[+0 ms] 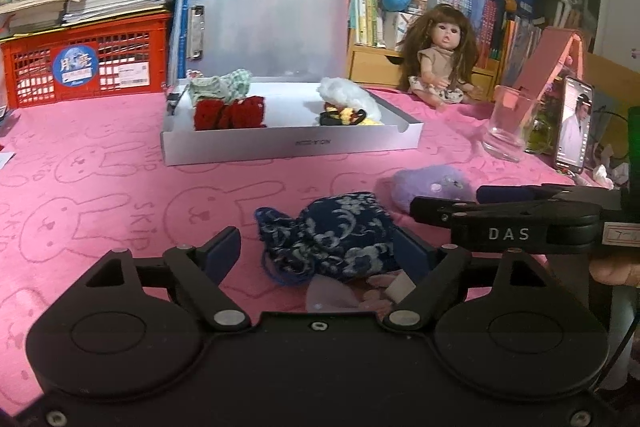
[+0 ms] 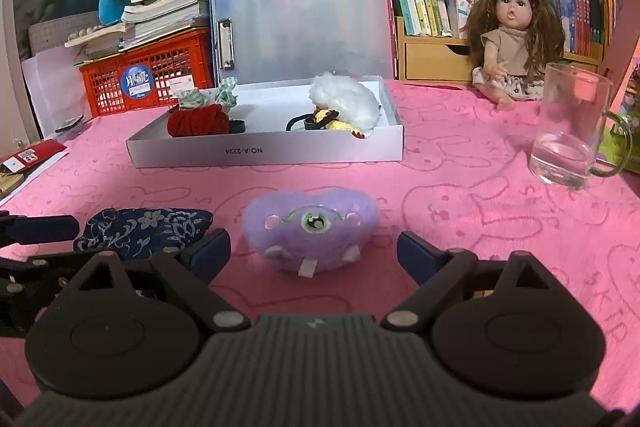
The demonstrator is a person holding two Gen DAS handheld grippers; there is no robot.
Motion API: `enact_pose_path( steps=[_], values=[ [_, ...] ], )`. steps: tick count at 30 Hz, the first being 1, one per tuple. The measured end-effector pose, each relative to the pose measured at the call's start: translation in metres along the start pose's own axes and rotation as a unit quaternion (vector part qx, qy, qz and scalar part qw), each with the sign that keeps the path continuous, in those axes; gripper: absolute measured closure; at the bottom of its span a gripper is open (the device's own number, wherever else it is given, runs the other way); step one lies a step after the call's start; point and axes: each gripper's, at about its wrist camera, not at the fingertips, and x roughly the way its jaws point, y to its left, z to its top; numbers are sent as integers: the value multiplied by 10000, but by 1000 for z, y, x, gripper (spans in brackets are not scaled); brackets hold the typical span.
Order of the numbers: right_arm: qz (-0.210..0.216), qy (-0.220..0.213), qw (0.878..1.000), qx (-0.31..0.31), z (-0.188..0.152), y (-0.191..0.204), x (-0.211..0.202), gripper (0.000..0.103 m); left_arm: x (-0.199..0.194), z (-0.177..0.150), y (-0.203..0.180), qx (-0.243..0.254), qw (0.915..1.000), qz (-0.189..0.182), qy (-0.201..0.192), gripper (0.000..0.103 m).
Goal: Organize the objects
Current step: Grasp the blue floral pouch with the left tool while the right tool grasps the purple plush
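Note:
A dark blue floral cloth pouch lies on the pink cloth between the fingers of my open left gripper; it also shows in the right wrist view. A purple plush toy lies just ahead of my open right gripper, between its fingertips, not gripped; it also shows in the left wrist view. A white open box farther back holds a red knitted item, a green checked cloth, a white fluffy item and a yellow-black item.
A glass mug stands at the right. A doll sits behind it. A phone stands upright at the right. A red crate with stacked books, bookshelves and plush toys line the back.

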Motion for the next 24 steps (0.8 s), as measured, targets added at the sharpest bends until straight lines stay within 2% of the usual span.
enact_pose_path(
  steps=[3,8,18,24],
  values=[
    [26,-3,9999,107,0,-2,0,8,4,1,-6,59,9999,-94,12,17],
    [80,0,9995,301,0,-8,0,8,13,3,-13,114,9999,-28,33,13],
    [30,19,9989,470,1,-11,1,8,29,3,-10,-105,9997,-33,197,13],
    [34,-25,9985,550,0,-13,0,8,30,0,-11,-10,9998,-25,185,14]
  ],
)
